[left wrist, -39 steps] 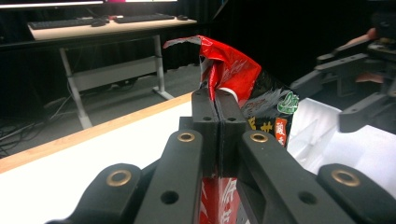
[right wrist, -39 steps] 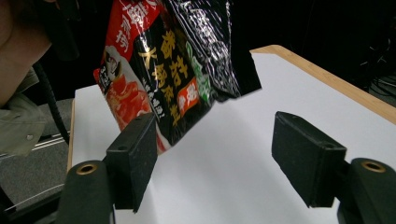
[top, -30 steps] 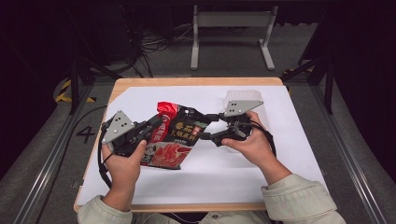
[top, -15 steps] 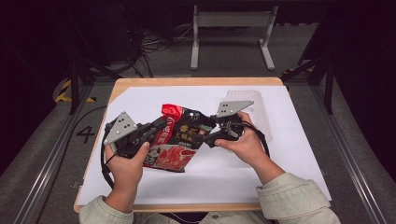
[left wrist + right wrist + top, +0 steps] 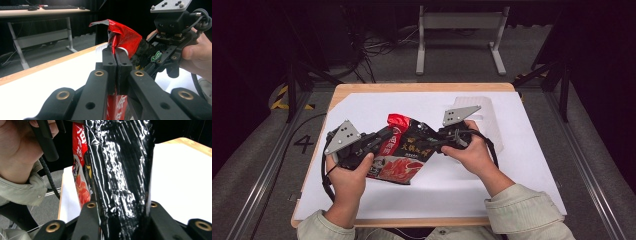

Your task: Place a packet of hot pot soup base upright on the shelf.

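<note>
High view, glossy crinkled red-and-black foil snack bag (image 5: 404, 152) held just above the white paper-covered surface (image 5: 522, 165), left gripper (image 5: 379, 141) fingers pinched flat on its red edge, right gripper (image 5: 432, 142) fingers just closed onto its shiny black side.

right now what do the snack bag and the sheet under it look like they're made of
Snack bag: looks like thin glossy plastic film, red and black print; it creases sharply and throws bright streaks of glare in the right gripper view. Probably foil-lined, though that cannot be confirmed. Sheet: matte white, flat, no glare; paper or a thin plastic mat, the look leaves it open. It lies on a light wooden table.
</note>
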Motion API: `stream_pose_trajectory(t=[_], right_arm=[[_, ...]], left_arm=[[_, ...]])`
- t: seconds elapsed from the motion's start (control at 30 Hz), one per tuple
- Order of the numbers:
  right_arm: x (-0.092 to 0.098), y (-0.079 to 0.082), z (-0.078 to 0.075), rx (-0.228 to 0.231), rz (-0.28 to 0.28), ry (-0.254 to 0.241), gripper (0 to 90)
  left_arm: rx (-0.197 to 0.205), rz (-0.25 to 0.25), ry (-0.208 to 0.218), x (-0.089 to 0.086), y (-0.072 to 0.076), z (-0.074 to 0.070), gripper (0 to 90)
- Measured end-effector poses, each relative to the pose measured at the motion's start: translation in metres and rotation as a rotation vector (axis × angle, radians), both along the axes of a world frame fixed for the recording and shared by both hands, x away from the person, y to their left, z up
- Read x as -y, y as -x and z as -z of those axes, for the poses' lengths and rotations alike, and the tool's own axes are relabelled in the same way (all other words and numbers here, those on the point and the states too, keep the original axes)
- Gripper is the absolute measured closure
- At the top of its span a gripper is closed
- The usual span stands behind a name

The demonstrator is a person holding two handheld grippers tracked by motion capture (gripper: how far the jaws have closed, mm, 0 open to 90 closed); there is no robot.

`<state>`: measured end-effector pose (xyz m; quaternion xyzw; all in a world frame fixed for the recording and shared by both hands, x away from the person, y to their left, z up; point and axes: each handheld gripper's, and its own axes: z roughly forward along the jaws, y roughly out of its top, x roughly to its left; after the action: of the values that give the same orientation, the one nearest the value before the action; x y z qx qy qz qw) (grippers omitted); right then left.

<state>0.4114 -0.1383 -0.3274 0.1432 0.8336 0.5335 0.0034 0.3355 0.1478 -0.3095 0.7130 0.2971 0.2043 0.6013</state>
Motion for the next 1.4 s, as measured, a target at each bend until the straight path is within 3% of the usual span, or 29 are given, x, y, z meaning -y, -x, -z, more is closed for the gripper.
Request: stream_pose_trajectory(t=[0.37,0.47,0.6,0.7,0.73,0.77,0.8,0.97,1.0,1.13,1.4], right_arm=[[0.004,-0.001,-0.004,-0.027,0.005,-0.008,82.3],[0.006,-0.002,-0.006,-0.027,0.010,-0.012,83.0],[0.009,-0.002,-0.012,-0.012,0.015,-0.009,83.6],[0.012,-0.003,-0.018,-0.007,0.020,-0.012,83.7],[0.012,-0.003,-0.018,-0.007,0.020,-0.012,83.7],[0.015,-0.002,-0.023,0.000,0.024,-0.009,83.7],[0.016,-0.002,-0.026,0.007,0.025,-0.006,83.7],[0.021,-0.003,-0.039,0.039,0.044,0.022,83.7],[0.021,-0.003,-0.039,0.039,0.044,0.022,83.7],[0.030,-0.008,-0.057,0.077,0.078,0.053,83.7],[0.042,-0.014,-0.082,0.123,0.120,0.093,83.6]], left_arm=[[-0.015,0.007,-0.023,-0.001,-0.001,-0.002,85.8],[-0.040,0.019,-0.047,-0.002,-0.003,-0.004,83.6],[-0.088,0.049,-0.056,-0.005,-0.007,-0.005,69.7],[-0.097,0.049,-0.068,-0.007,-0.007,-0.006,56.8],[-0.105,0.044,-0.075,-0.007,-0.007,-0.007,56.8],[-0.121,0.048,-0.100,-0.009,-0.009,-0.008,47.5],[-0.121,0.048,-0.100,-0.009,-0.009,-0.008,45.0],[-0.166,0.038,-0.206,-0.014,-0.012,-0.009,30.1],[-0.166,0.038,-0.206,-0.014,-0.012,-0.009,27.0],[-0.195,0.035,-0.247,-0.022,-0.016,-0.008,21.5],[-0.218,0.032,-0.276,-0.033,-0.017,-0.007,16.4]])
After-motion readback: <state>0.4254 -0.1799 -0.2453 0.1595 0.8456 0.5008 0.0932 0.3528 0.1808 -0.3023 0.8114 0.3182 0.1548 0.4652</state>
